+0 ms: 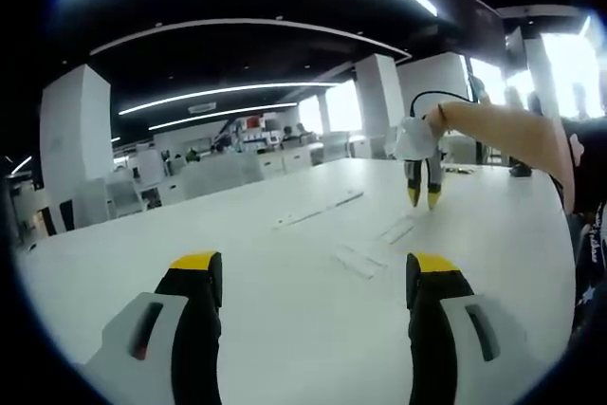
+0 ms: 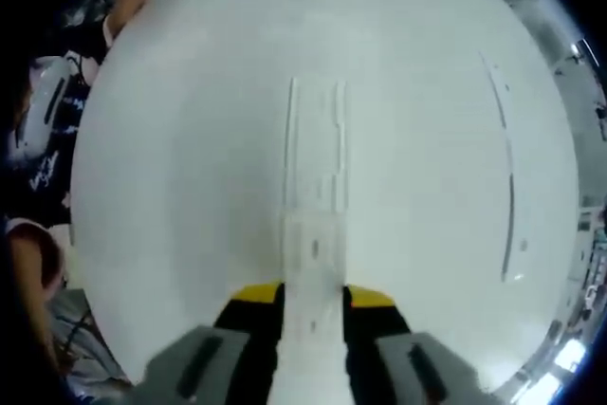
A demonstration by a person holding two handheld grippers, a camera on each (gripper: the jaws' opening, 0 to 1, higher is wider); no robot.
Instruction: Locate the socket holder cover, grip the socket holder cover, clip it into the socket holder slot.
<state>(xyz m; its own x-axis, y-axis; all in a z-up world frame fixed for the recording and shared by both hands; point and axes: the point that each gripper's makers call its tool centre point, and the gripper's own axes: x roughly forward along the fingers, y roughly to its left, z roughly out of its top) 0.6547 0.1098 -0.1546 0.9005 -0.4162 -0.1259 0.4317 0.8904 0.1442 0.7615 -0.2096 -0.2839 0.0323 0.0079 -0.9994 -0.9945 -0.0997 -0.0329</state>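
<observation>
In the right gripper view, my right gripper [image 2: 313, 298] is shut on a flat white socket holder cover [image 2: 313, 253], which sits between its yellow-tipped fingers [image 2: 256, 296]. Just ahead of the cover, the white slotted socket holder [image 2: 315, 149] lies lengthwise on the white table [image 2: 190, 187]. In the left gripper view, the right gripper [image 1: 424, 196] hangs over the table from a person's arm [image 1: 503, 130], above white pieces [image 1: 398, 230]. My left gripper [image 1: 313, 267] is open and low over the table, with nothing between its fingers.
A long thin white strip [image 2: 507, 168] lies to the right of the holder, seen also as a strip [image 1: 318, 211] in the left gripper view. Another flat white piece [image 1: 360, 261] lies nearer. The left gripper's body [image 2: 43, 106] shows at the table's left edge. Desks and pillars stand beyond.
</observation>
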